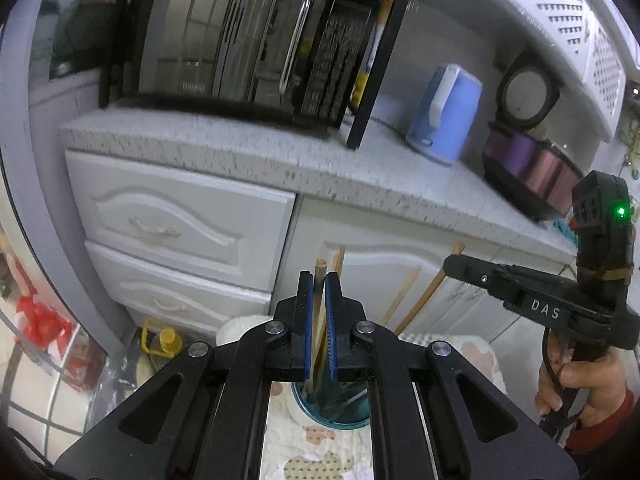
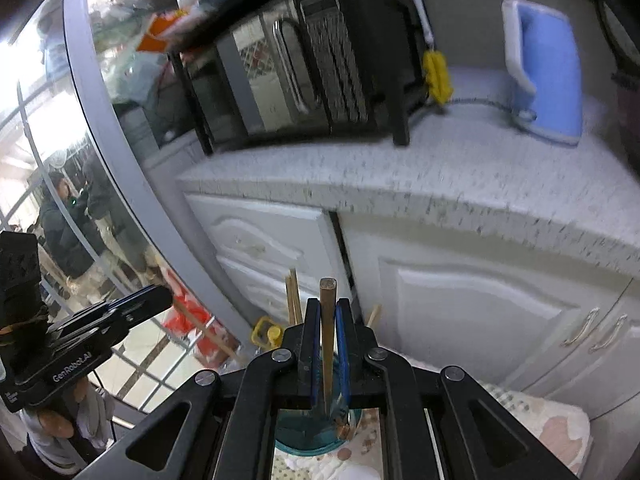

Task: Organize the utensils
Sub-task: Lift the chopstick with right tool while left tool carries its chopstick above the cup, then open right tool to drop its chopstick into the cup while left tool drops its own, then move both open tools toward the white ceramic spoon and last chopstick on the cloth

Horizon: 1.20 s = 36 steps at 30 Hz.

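Note:
My left gripper (image 1: 319, 277) is shut on a wooden chopstick (image 1: 319, 300) that stands upright between its blue pads. The stick's lower end reaches into a teal glass cup (image 1: 334, 412) on a patterned cloth (image 1: 320, 456). My right gripper (image 2: 328, 305) is shut on another wooden chopstick (image 2: 328, 332) over the same cup (image 2: 308, 432). More loose chopsticks (image 2: 293, 298) lean in the cup. In the left wrist view the right gripper (image 1: 450, 266) comes in from the right, held by a hand (image 1: 584, 384). The right wrist view shows the left gripper (image 2: 162, 298) at the left.
Behind the cup are white drawers (image 1: 176, 232) and cupboard doors (image 2: 480, 304) under a grey speckled counter (image 1: 248, 152). A microwave in a black rack (image 1: 248, 40), a blue kettle (image 1: 446, 116) and a purple cooker (image 1: 528, 168) stand on it. A yellow-capped bottle (image 1: 166, 340) is on the floor.

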Each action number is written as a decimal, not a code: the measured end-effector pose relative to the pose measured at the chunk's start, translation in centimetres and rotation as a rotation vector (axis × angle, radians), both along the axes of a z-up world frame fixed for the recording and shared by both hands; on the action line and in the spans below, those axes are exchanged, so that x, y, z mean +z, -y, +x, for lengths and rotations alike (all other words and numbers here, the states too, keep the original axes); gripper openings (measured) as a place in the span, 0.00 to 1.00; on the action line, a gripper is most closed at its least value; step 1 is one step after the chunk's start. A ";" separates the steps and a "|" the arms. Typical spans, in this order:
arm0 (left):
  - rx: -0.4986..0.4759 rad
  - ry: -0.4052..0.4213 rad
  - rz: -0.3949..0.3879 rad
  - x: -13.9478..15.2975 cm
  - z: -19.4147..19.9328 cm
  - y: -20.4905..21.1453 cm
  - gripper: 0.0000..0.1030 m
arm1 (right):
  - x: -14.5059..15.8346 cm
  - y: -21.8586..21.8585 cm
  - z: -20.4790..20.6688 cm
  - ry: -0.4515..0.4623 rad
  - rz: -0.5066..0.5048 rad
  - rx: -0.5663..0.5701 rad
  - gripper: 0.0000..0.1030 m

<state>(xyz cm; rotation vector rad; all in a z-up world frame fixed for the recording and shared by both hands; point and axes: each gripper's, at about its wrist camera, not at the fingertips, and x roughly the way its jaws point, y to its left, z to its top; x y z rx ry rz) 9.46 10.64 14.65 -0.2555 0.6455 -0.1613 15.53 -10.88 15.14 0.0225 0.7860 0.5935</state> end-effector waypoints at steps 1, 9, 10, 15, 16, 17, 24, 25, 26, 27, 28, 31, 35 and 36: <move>0.001 -0.012 -0.002 -0.6 0.3 0.1 0.05 | -0.6 -0.2 0.2 -0.012 -0.009 0.004 0.07; 0.007 -0.077 -0.009 -3.5 1.2 0.4 0.05 | -4.4 -0.7 1.9 -0.111 -0.035 0.009 0.07; 0.007 -0.078 -0.008 -3.6 1.1 0.5 0.05 | -4.7 -0.5 2.0 -0.124 -0.034 0.001 0.07; 0.012 -0.095 -0.028 -4.2 0.9 0.2 0.16 | -5.5 0.5 2.3 -0.172 -0.013 -0.025 0.23; 0.016 -0.101 -0.036 -4.3 0.8 0.1 0.26 | -5.6 0.6 2.1 -0.170 -0.013 -0.028 0.31; 0.017 -0.104 -0.043 -4.5 0.7 0.1 0.29 | -5.5 0.8 1.8 -0.162 -0.014 -0.029 0.32; 0.035 -0.125 -0.048 -5.6 -0.6 0.5 0.47 | -4.5 1.5 0.2 -0.136 -0.004 -0.029 0.37; 0.039 -0.126 -0.047 -5.7 -0.8 0.5 0.51 | -4.4 1.5 -0.1 -0.127 -0.005 -0.030 0.37; 0.044 -0.127 -0.045 -5.8 -1.0 0.6 0.53 | -4.2 1.6 -0.4 -0.118 -0.008 -0.032 0.38; 0.047 -0.127 -0.044 -5.9 -1.3 0.7 0.57 | -4.1 1.6 -0.6 -0.113 -0.011 -0.034 0.39; 0.047 -0.128 -0.044 -6.0 -1.5 0.8 0.57 | -3.9 1.7 -1.0 -0.105 -0.012 -0.037 0.40; 0.048 -0.131 -0.031 -6.1 -2.1 1.4 0.60 | -3.6 2.0 -2.0 -0.091 -0.011 -0.042 0.43; 0.042 -0.128 -0.016 -6.0 -2.9 2.4 0.60 | -3.2 2.2 -3.5 -0.071 -0.020 -0.044 0.43; 0.041 -0.126 -0.014 -5.9 -3.0 2.5 0.60 | -3.2 2.3 -3.8 -0.070 -0.023 -0.045 0.43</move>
